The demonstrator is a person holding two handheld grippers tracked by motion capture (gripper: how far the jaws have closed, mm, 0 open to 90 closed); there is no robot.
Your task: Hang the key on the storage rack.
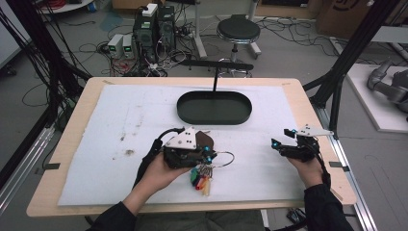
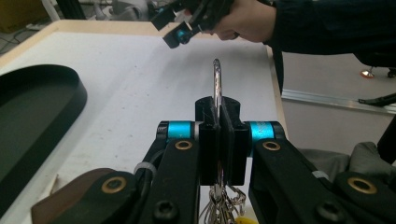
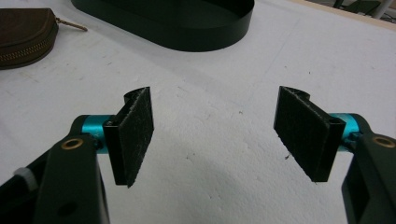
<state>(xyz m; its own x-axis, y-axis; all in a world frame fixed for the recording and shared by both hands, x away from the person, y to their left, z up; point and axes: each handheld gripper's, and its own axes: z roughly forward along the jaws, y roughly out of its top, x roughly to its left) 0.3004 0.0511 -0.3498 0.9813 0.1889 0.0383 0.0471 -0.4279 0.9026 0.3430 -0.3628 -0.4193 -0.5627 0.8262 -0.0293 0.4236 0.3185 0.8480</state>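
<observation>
Left gripper (image 1: 208, 155), in your left hand (image 1: 161, 174), is clamped tight on the metal ring (image 2: 216, 81) of a key bunch (image 1: 203, 177). In the left gripper view the ring stands upright, edge-on between the two pads, its loop rising above them. In the high view the keys and their coloured tags hang below the gripper, towards the near edge of the white mat (image 1: 120, 110).

Take the black oval tray (image 1: 214, 107) as your landmark. The key bunch sits on your side of it, slightly left of its middle and well apart from it. A brown zipped pouch (image 3: 23, 37) lies on the mat between the tray and your left gripper, just beside the gripper. A thin post (image 1: 215, 79) rises at the tray's far rim and carries a black crossbar (image 1: 216, 64).

Your right gripper (image 1: 288, 139) is to the right of the tray and nearer you, close to the mat's right edge. Its pads (image 3: 135, 133) stand wide apart with nothing between them, bare mat beneath.

Between the two grippers the mat is open. Left of the tray it is bare too, apart from a few dirty marks (image 1: 129, 152).
</observation>
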